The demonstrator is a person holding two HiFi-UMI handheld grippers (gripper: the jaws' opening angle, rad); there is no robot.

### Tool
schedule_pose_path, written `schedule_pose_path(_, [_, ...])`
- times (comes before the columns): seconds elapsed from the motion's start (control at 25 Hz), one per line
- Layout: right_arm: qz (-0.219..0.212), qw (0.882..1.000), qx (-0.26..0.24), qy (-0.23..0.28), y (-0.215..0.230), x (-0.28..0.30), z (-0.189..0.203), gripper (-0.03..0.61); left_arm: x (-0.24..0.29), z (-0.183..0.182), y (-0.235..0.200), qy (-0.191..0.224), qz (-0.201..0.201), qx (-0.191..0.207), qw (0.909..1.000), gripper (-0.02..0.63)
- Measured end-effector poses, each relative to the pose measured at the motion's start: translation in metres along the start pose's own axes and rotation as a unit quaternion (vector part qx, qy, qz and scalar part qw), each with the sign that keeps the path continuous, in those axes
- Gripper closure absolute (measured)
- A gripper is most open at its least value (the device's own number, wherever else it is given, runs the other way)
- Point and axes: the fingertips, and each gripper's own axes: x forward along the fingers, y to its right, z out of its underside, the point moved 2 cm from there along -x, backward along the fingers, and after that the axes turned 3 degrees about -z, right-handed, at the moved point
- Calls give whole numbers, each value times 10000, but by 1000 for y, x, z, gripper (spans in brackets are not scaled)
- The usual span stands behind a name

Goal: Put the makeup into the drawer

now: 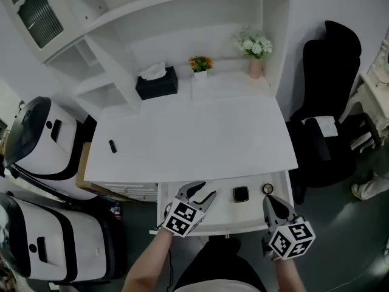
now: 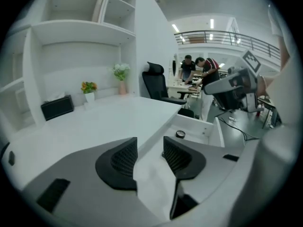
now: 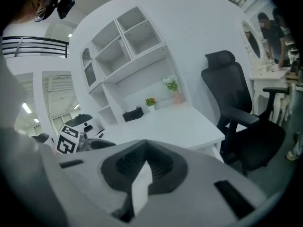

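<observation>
The drawer [image 1: 222,212] stands pulled out from under the front edge of the white desk [image 1: 194,135]. The makeup lies inside it: a square black compact [image 1: 241,194] near the middle of the drawer floor, and a small round jar [image 1: 267,189] just to the compact's right, near the drawer's right wall; the two do not touch.

The left gripper [image 1: 203,191] hangs over the left half of the drawer, left of the compact and clear of it. Its own view shows its jaws parted with only the desk edge and the drawer behind the gap, so it grips nothing; the round jar [image 2: 180,134] shows beyond them in the drawer.

The right gripper [image 1: 270,201] hovers over the drawer's right front corner, just in front of the jar. Its jaws meet at the tips with nothing pinched between them.

Far behind the drawer, at the back of the desk, sit a black tissue box [image 1: 156,81], a small pot of orange flowers [image 1: 200,64] and a pink vase of white flowers [image 1: 255,53]. A black office chair [image 1: 328,102] stands to the drawer's right.
</observation>
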Motion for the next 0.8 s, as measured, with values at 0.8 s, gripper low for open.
schedule_pose_path(0.8, [-1300,9895,-619,-136,-101,30,1,575,-159,8,-141,1224,-2971,-1390,9367,466])
